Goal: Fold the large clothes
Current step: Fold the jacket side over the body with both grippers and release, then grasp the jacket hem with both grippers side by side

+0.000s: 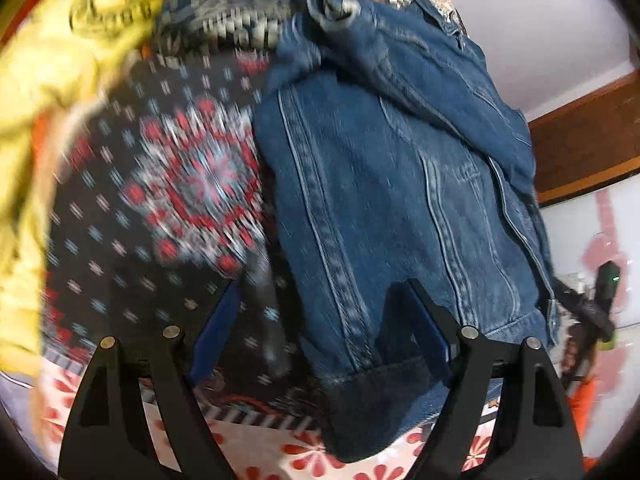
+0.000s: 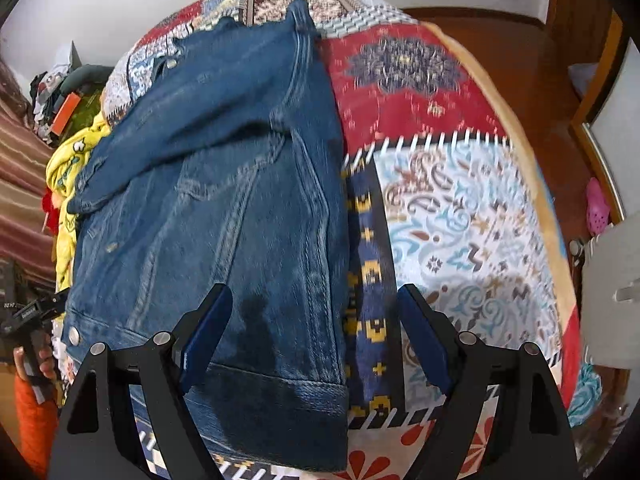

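Note:
A blue denim jacket [image 1: 380,184] lies folded lengthwise on a patchwork bedspread [image 1: 168,184]; it also shows in the right wrist view [image 2: 224,200]. My left gripper [image 1: 324,296] is open and empty, hovering over the jacket's hem at its left edge. My right gripper [image 2: 316,300] is open and empty, above the hem at the jacket's right edge, with one finger over denim and the other over the bedspread [image 2: 460,216].
A yellow garment [image 1: 52,80] lies left of the jacket, also seen in the right wrist view [image 2: 68,184]. Wooden floor [image 2: 520,64] lies beyond the bed's right edge. A cluttered pile [image 2: 56,84] sits at far left.

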`<state>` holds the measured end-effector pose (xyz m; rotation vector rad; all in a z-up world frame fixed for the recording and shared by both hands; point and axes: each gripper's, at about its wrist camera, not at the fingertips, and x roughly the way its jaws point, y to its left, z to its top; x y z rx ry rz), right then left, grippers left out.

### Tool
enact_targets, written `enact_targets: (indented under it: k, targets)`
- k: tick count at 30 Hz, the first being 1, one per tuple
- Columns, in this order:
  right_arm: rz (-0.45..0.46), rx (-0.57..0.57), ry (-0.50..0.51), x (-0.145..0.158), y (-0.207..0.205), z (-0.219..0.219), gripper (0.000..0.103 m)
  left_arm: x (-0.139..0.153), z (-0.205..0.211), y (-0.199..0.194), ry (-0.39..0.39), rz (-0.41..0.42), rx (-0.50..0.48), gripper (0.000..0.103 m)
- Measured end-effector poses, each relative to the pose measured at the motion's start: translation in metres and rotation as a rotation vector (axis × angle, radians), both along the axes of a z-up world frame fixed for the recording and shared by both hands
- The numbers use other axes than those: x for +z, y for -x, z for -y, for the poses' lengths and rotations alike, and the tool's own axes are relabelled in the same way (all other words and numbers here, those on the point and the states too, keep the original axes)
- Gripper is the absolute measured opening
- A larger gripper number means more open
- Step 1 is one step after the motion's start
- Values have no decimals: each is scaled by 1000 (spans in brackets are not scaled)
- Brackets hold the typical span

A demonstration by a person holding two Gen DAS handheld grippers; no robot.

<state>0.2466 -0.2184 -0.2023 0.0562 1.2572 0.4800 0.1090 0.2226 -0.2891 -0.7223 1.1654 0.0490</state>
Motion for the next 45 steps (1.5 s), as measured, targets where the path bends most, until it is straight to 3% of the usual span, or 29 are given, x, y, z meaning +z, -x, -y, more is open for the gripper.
enact_targets:
  k: [4, 5, 7, 8, 11, 12, 13, 14, 15, 23, 27, 32, 39, 41, 45]
  targets:
    - [4, 14, -13, 1, -9, -8, 82, -8, 1, -1, 74, 9, 28, 82]
    - [-1, 17, -30, 1, -13, -11, 82, -7, 2, -1, 81, 15, 31, 79]
    - [-3, 35, -55, 0, -15, -17, 74, -5, 4, 1, 108, 38, 14, 62]
    - [-3, 44, -58, 0, -14, -20, 66, -3, 6, 2, 121, 50, 3, 53]
    - [-8, 68, -62, -7, -11, -27, 43, 2, 10, 0, 113, 71, -21, 38]
    - [-7, 71, -60, -8, -11, -28, 32, 4, 12, -1, 101, 74, -29, 25]
    - [-8, 72, -58, -9, -11, -30, 26, 7, 14, -3, 87, 75, -31, 20]
    - [-14, 68, -61, -10, -10, -29, 13, 10, 17, -5, 67, 77, -32, 12]
    - [-18, 64, -68, -10, -10, -26, 11, 15, 21, -9, 50, 87, -32, 8]
    - [85, 80, -180, 38, -9, -23, 9, 82, 20, -20, -45, 245, -50, 4]
    - [150, 89, -229, 68, -21, -31, 9, 121, 8, -39, -38, 351, -41, 4]
    - [225, 81, -257, 92, -44, -47, 9, 148, -19, -70, -30, 418, -6, 4]
    - [309, -42, -279, 109, -106, -50, 9, 136, -85, -121, -11, 410, 157, 4]
    - [297, -70, -273, 100, -127, -56, 9, 121, -94, -137, -2, 381, 176, 4]
    - [251, -90, -201, 63, -157, -77, 9, 73, -99, -174, -83, 258, 172, 4]
